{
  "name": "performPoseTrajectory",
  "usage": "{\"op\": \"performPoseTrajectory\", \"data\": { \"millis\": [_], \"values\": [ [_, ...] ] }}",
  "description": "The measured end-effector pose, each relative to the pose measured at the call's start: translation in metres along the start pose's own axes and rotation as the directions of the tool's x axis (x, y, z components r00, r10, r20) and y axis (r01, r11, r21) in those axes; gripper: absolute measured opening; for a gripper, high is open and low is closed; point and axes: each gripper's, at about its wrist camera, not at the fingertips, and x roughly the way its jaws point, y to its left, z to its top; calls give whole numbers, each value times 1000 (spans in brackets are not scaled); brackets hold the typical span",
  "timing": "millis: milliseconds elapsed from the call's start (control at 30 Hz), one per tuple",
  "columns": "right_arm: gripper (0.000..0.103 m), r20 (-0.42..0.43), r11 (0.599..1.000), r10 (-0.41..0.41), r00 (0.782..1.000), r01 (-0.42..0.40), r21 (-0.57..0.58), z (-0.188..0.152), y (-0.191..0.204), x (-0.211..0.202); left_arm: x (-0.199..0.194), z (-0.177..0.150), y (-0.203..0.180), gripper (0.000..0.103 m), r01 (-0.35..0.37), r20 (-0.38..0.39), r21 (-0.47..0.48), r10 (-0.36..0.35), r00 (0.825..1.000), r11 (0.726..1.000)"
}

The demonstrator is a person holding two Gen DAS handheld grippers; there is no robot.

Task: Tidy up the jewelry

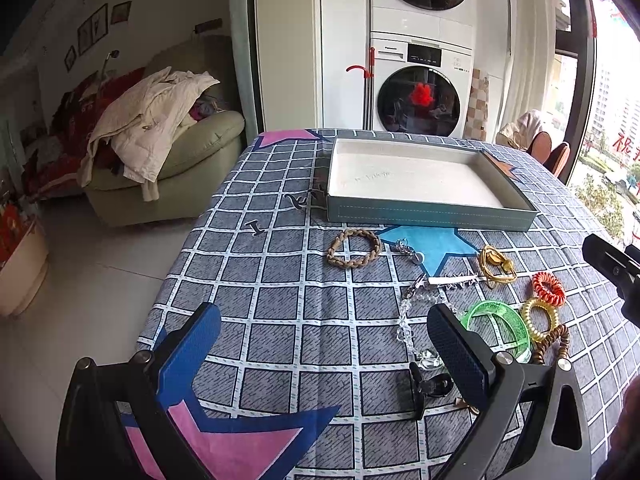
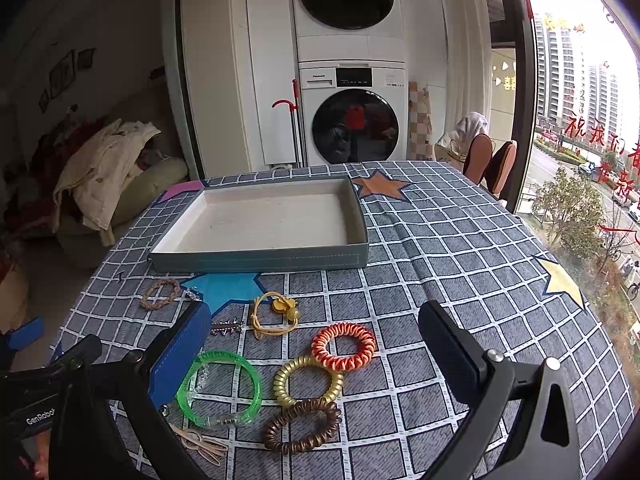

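You are holding the left gripper point(image 1: 324, 344) and the right gripper point(image 2: 316, 344) above the desk point(image 2: 460, 248), fingers apart on both, nothing held. The jewelry is lying loose on the cloth in front of the empty tray point(image 2: 260, 260). The coil ties, orange point(image 2: 344, 346), gold point(image 2: 308, 380) and brown point(image 2: 302, 424), are looking light and springy; pinch across one side of the ring. The green bangle point(image 2: 219, 388) is looking stiff, slick plastic; grip its rim squarely. The crystal strand point(image 1: 408, 320) is looking limp and probably fragile; lift it near the middle. Readable writing: "Panasonic" on the washer point(image 2: 352, 120) and "GenRobot", partly cut off, on the left gripper's body.
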Motion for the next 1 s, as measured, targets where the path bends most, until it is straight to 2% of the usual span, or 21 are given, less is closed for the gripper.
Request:
{"op": "performPoseTrajectory", "data": {
  "millis": [233, 400, 767, 967, 1000],
  "values": [
    [103, -37, 1000, -20, 999, 21, 12, 1, -10, 8, 18, -1, 5, 103, 59, -95, -36, -62, 994, 998],
    [103, -107, 997, -62, 992, 66, 31, 0, -27, 23, 35, -1, 6, 103, 62, -152, -35, -66, 986, 997],
    [103, -295, 991, -90, 951, 116, 72, -4, -58, 77, 68, 11, -16, 103, 169, -245, 18, -159, 956, 986],
    [84, -358, 993, -92, 929, 113, 38, -12, -58, 94, 85, 10, -20, 103, 180, -290, 12, -169, 942, 984],
    [77, -369, 994, -87, 925, 107, 35, -13, -58, 96, 86, 9, -21, 102, 180, -293, 16, -167, 941, 984]
  ]
}}
